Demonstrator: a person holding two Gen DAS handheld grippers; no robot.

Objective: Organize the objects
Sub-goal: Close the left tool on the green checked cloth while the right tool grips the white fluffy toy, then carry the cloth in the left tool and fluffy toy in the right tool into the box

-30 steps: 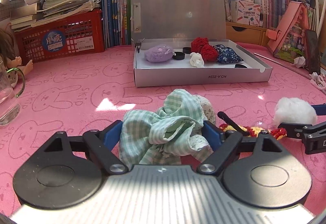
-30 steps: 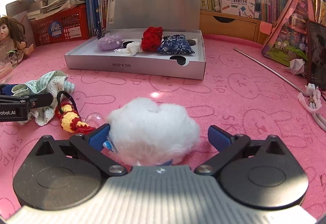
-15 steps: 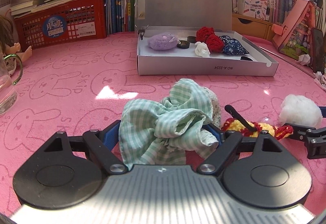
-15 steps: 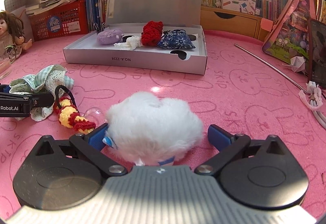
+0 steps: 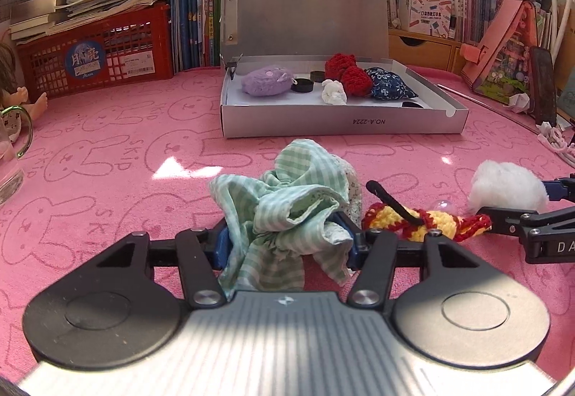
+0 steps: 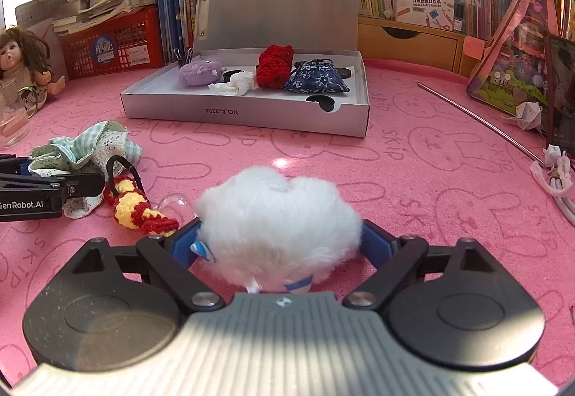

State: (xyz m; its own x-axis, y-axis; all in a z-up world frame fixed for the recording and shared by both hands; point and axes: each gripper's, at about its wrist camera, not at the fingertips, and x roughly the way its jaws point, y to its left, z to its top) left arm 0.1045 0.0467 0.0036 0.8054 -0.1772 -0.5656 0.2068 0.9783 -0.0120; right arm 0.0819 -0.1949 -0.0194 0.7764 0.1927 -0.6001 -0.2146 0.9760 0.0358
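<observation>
While both grippers' fingers have just closed onto green cloth and white pompom, box reads "NO.A-2224".

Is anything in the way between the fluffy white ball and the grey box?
Nothing visible: only bare pink mat lies between the fluffy white ball and the open grey box.

Left gripper, lower frame: ribbed grey housing, two black round discs, black linkages, silver screws, blue pads. Right gripper: identical build. White "GenRobot.AI" lettering at left edge.
</observation>
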